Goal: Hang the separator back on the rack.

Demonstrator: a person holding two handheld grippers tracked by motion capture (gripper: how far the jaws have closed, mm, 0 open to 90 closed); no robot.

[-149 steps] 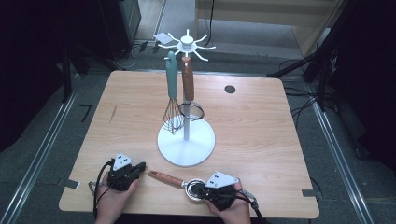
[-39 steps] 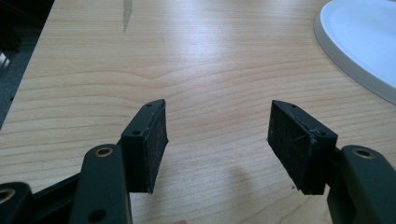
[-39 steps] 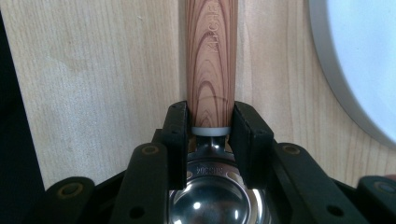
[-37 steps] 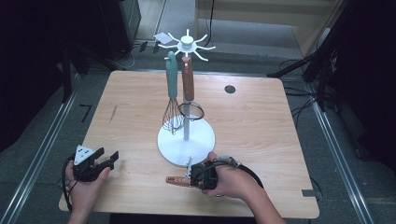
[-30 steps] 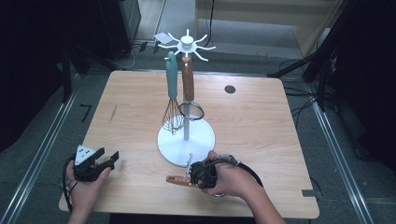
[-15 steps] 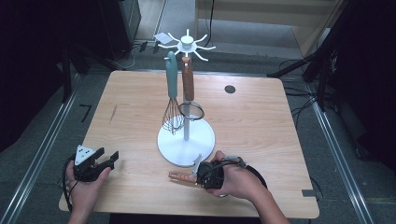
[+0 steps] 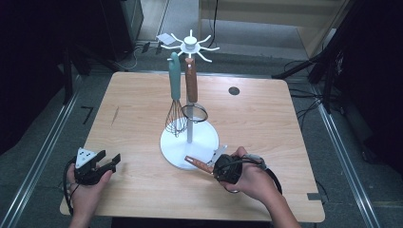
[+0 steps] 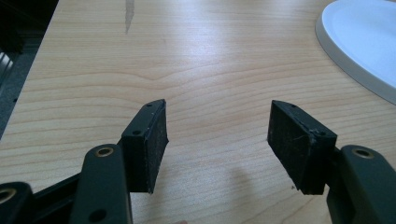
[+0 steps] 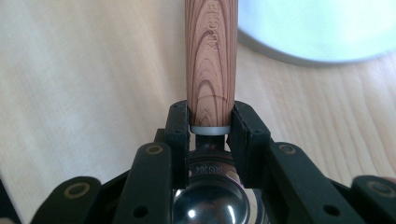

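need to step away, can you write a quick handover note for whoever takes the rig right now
Right claw: shut on the wood-handled utensil at the base of its handle, handle pointing toward the white stand base.
Left claw: open, nothing in it, over bare table at the front left.
On the stand: teal-handled whisk and a second wood-handled strainer hang from the hooks.
Done: utensil gripped.
Left: probably hang it on a free hook.

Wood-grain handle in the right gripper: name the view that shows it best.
The right gripper view: the wood-grain handle stands close up, clamped between the right gripper jaws. The high view shows it small, poking from the hand.
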